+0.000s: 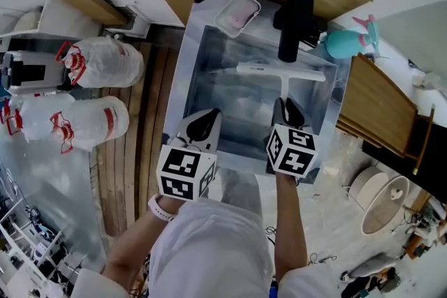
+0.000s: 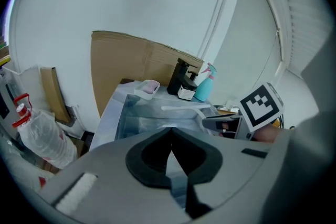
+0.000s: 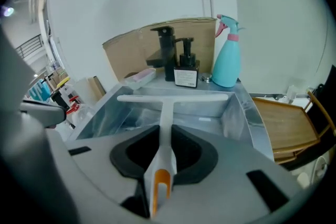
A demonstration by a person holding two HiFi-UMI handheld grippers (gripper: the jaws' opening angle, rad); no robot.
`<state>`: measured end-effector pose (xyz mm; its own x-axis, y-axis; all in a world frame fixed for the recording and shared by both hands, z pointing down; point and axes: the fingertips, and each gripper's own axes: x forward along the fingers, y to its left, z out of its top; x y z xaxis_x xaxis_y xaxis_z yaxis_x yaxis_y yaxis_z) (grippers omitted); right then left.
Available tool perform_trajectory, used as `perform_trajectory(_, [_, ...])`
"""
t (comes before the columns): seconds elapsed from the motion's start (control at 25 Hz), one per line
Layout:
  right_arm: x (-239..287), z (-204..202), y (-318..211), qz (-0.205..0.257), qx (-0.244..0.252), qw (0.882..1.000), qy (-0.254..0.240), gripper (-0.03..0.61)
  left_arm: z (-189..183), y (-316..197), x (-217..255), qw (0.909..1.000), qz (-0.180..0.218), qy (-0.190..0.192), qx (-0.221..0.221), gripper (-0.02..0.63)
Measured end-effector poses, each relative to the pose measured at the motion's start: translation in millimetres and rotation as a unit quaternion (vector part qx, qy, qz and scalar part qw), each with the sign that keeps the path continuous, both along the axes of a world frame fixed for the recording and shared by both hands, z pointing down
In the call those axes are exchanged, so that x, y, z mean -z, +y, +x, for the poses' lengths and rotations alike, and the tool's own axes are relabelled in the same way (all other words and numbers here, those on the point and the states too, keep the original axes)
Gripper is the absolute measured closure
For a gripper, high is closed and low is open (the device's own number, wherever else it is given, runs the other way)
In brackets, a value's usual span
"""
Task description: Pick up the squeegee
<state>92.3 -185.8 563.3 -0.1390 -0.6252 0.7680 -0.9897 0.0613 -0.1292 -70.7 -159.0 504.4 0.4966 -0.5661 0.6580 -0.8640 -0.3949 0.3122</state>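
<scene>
Pinching the squeegee (image 3: 173, 97), right claw (image 3: 166, 131) faces faucet (image 3: 167, 52) and spray bottle (image 3: 228, 57); left claw (image 2: 171, 134) pressed together

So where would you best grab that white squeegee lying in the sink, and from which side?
By the slim handle, coming from the near side. The squeegee lies with its wide blade crosswise near the sink's far wall and its handle pointing back at the person, so jaws can close across its narrow width. The right gripper grips it there.
</scene>
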Motion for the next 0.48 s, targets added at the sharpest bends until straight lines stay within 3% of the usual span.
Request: perform_trajectory(0.48, [78, 1, 58, 0.048, 0.026, 0.998, 0.016, 0.515, -6, 30, 61, 0.9991, 0.039, 0.012, 0.004, 0.609])
